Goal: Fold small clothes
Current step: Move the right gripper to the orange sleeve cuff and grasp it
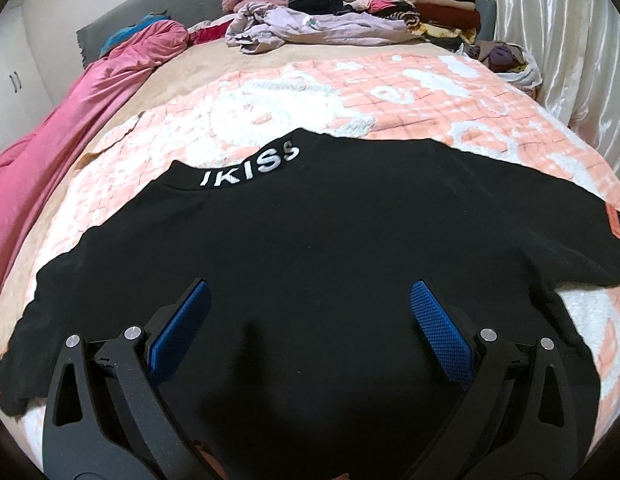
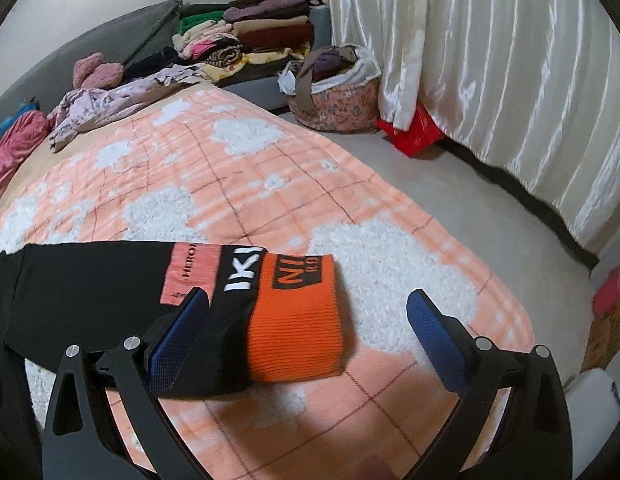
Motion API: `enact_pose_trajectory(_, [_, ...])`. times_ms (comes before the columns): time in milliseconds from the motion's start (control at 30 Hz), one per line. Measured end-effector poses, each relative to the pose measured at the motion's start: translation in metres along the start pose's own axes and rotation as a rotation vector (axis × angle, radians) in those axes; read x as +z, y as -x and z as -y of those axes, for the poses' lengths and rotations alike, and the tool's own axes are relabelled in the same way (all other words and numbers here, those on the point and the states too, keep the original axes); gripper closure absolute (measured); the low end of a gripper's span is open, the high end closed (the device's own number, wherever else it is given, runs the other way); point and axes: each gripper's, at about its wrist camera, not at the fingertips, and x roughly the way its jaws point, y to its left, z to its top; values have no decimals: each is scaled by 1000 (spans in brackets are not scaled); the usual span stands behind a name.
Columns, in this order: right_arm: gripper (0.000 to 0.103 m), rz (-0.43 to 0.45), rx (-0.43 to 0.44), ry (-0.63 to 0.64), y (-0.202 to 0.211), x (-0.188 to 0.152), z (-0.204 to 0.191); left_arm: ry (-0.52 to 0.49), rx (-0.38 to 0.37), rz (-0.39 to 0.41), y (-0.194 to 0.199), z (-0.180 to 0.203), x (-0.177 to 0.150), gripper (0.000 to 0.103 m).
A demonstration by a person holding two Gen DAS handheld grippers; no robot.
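Observation:
A black sweatshirt [image 1: 330, 232] with white "IKISS" letters on the collar lies spread flat on the orange and white bedspread [image 1: 270, 96]. My left gripper [image 1: 310, 304] is open and empty, hovering over the shirt's lower body. In the right wrist view the shirt's sleeve [image 2: 110, 292] ends in an orange ribbed cuff [image 2: 298, 320] lying flat. My right gripper [image 2: 308, 300] is open and empty above the cuff, its blue fingers [image 2: 178, 332] straddling it.
Stacks of folded clothes [image 1: 410, 0] and a crumpled lilac garment [image 1: 302, 28] sit at the bed's far end. A pink quilt [image 1: 70, 120] lies along the left. A fabric bag [image 2: 334, 88], a red bag [image 2: 414, 136] and white curtains [image 2: 490, 80] stand on the floor side at right.

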Motion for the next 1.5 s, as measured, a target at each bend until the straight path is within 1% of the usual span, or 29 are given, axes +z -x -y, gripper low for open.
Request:
enact_pose_trajectory(33, [5,-6,14,-3,-2,0,2,5,2,-4,-3,-1,0,9])
enact_pose_trajectory(133, [5,-21,16,3,-6,1,4,9,4,-9,-7,-3,-2,9])
enact_pose_trajectory(200, [7,-33,45,-14,-11,3,6,8,6,-8,-9,-3,-3,9])
enact_pose_trajectory(233, [14,-37,44,-18,-12,3,7,7,7,-8,-9,-2,-3,9])
enact_pose_trajectory(267, [27,-42,37,-13,-14,4,7,4,11,-8,-10,-2,-3,9])
enact_pose_trajectory(300, [33,-51,32,-7,-16,4,7,1,12,-10,-12,-1,-4,9])
enact_pose_trajectory(333, [46,-71,42,-7,-21,4,7,0,10,-12,-14,-1,-5,9])
enact_pose_trajectory(367, [55,-98,77,-16,-26,4,8,-1,7,-16,-17,0,-6,9])
enact_pose_trajectory(400, [57,-120,107,-32,-31,3,9,0,7,-20,-19,0,-7,9])
enact_pose_trajectory(467, [59,-145,139,-67,-39,2,13,0,9,-31,-24,1,-9,9])
enact_pose_trajectory(500, [62,-151,160,-84,-42,1,14,4,6,-35,-27,1,-11,9])
enact_pose_trajectory(567, [75,-155,223,-128,-44,1,19,30,-11,-31,-28,-2,-13,9])
enact_pose_trajectory(600, [79,-154,265,-147,-42,0,21,45,-18,-29,-26,-4,-14,9])
enact_pose_trajectory(633, [87,-152,292,-156,-41,0,21,60,-28,-25,-24,-7,-14,9])
enact_pose_trajectory(667, [92,-144,319,-160,-38,0,22,72,-38,-19,-21,-9,-15,9])
enact_pose_trajectory(733, [93,-111,337,-144,-27,1,18,86,-48,-5,-16,-12,-16,9])
enact_pose_trajectory(867, [93,-53,374,-121,-4,5,7,97,-30,31,-5,-19,-17,9])
enact_pose_trajectory(1000, [93,2,418,-68,22,14,-19,97,-11,54,6,-27,-20,9])
enact_pose_trajectory(1100, [94,26,471,-24,41,20,-48,98,-2,73,12,-36,-23,9])
enact_pose_trajectory(1200, [94,38,519,22,55,24,-79,120,1,99,19,-49,-27,9])
enact_pose_trajectory(1367, [94,42,596,94,74,28,-131,155,14,131,27,-69,-32,9])
enact_pose_trajectory(1500, [94,31,639,152,85,26,-175,192,9,136,27,-88,-38,9])
